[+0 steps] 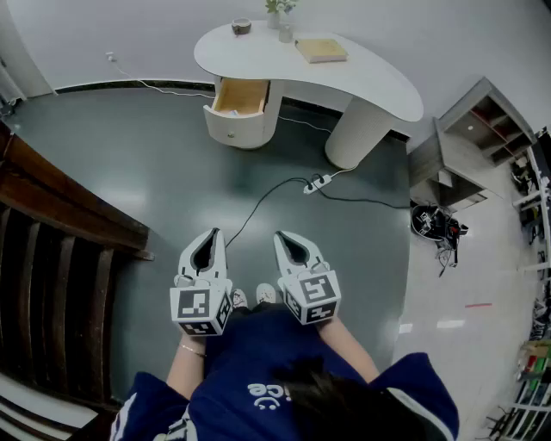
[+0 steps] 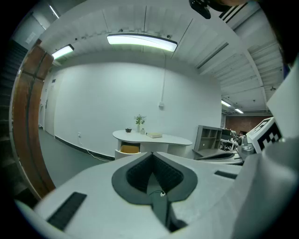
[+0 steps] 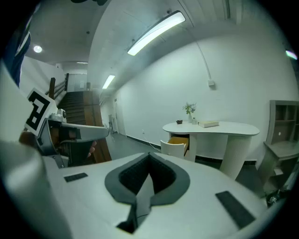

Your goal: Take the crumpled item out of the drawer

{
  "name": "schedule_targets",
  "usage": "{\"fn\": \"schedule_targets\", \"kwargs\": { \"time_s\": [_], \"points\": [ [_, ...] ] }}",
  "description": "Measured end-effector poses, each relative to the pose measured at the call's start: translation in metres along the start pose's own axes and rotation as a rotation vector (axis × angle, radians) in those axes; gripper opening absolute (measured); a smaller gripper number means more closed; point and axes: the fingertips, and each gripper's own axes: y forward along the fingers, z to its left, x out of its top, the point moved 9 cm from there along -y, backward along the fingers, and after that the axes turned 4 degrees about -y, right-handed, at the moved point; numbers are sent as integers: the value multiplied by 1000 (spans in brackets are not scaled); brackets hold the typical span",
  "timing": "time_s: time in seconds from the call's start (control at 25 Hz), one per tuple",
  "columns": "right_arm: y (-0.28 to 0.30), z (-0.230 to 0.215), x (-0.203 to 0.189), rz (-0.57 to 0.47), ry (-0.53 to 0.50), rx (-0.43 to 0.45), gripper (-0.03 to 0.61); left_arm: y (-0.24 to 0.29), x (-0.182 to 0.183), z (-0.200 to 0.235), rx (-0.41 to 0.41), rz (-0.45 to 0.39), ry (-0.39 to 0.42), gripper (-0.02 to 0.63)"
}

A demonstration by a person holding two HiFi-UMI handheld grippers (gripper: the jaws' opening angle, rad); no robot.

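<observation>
Far across the room, a white curved desk (image 1: 362, 73) has its rounded drawer (image 1: 238, 99) pulled open, with a yellowish wooden inside. No crumpled item shows in it from here. My left gripper (image 1: 213, 231) and right gripper (image 1: 282, 234) are held side by side low in the head view, well short of the desk, over the grey floor. Both are shut with nothing between the jaws. The left gripper view has the drawer (image 2: 130, 149) small above the closed left gripper (image 2: 152, 153). In the right gripper view the drawer (image 3: 177, 142) sits just above the closed right gripper (image 3: 149, 154).
A black cable and a white power strip (image 1: 317, 183) lie on the floor between me and the desk. A dark wooden staircase (image 1: 52, 258) runs along the left. A grey shelf unit (image 1: 469, 142) stands at the right. On the desk are a book (image 1: 321, 50), a plant (image 1: 277, 13) and a small bowl (image 1: 241, 26).
</observation>
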Motion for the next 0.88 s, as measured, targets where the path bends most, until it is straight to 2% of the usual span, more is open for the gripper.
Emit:
{"fn": "schedule_targets", "kwargs": {
  "time_s": [0.24, 0.52, 0.68, 0.88],
  "points": [
    [15, 9, 7, -24, 43, -16, 8, 2, 7, 22, -17, 6, 15, 3],
    [36, 15, 11, -28, 45, -70, 8, 7, 8, 45, -60, 16, 14, 5],
    [47, 16, 11, -43, 64, -40, 8, 11, 5, 53, -58, 23, -7, 3],
    [72, -4, 15, -42, 53, -14, 8, 35, 5, 55, -42, 14, -13, 3]
  ]
}}
